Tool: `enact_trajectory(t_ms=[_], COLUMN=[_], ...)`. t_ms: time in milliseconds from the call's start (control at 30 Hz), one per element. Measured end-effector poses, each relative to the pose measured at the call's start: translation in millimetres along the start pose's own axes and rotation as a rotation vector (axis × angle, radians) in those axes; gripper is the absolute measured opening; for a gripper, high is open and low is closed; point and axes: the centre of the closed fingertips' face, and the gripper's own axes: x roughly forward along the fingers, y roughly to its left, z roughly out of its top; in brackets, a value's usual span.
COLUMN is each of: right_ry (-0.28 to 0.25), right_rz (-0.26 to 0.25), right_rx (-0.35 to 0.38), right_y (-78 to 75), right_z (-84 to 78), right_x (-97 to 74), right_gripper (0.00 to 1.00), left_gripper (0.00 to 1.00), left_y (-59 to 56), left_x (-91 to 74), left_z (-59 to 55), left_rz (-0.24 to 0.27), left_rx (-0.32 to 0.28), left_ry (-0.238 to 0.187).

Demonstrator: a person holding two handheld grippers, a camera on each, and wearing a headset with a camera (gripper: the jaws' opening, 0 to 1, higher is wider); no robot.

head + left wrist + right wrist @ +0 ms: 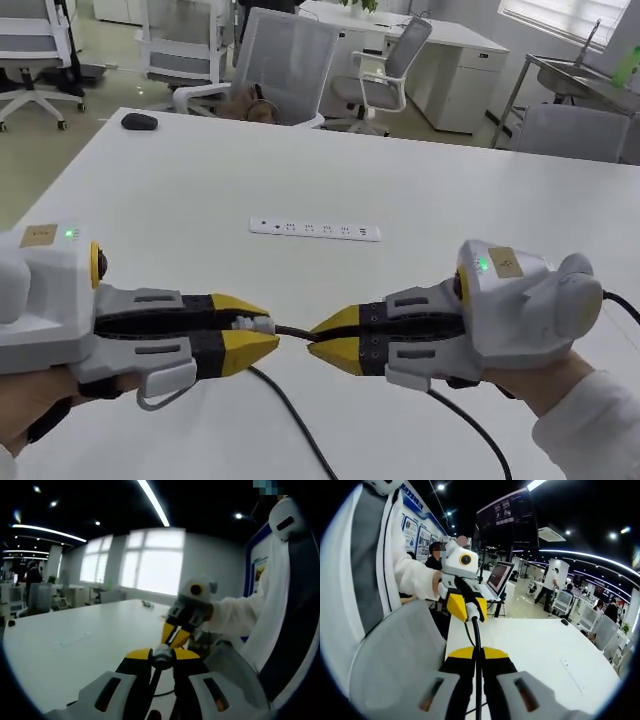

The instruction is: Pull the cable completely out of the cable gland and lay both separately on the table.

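white and matte, the table (pixel 300 170) spreads wide under cool office light, with mesh-backed swivel chairs (pixel 285 60) parked along its far edge. far left on it sits a small rounded black mouse (pixel 139 121). toward the middle lies a long, flat white power strip (pixel 314 229) with a row of sockets.

nearer, on the left, the left gripper (pixel 262 335) is held level: a bulky white plastic body tapering into black links and wedge-shaped yellow tips. those tips are clamped on the cable gland (pixel 255 323), a small pale cylinder held up off the tabletop. out of the gland's right end comes the cable (pixel 292 331), thin, round and black. it bridges the short gap straight into the right gripper (pixel 322 336), whose yellow tips are pinched tight on it, nose to nose with the other tool. so the cable sits threaded in the gland, both just above the table.

more black cable trails loose over the near tabletop below the two tools. in the right gripper view the cable (pixel 478 645) runs as a straight dark line to the pale gland (pixel 471 611).
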Motion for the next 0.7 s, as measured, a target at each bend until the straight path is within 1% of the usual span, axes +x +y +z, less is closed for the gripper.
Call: enact_trajectory(t_ms=[100, 200, 500, 700], right_ry=[0.013, 0.038, 0.08, 0.106], right_rz=[-0.006, -0.013, -0.03, -0.038], right_rx=[0.013, 0.027, 0.077, 0.099], right_y=[-1.1, -2.2, -4.9, -5.1], right_z=[-7.4, -16.8, -40.1, -52.8], right_x=[-2.0, -3.3, -8.5, -10.5], right_gripper=[0.02, 0.02, 0.03, 0.03], left_gripper=[0.17, 0.17, 0.17, 0.17], left_y=[1.1, 2.2, 8.9, 9.9], left_x=[-2.2, -4.3, -16.9, -21.8], left_z=[-1.0, -2.0, -0.1, 1.0], left_rz=[0.008, 0.016, 0.046, 0.055], left_rx=[-0.006, -0.01, -0.035, -0.044], left_ry=[-0.001, -0.002, -0.03, -0.041])
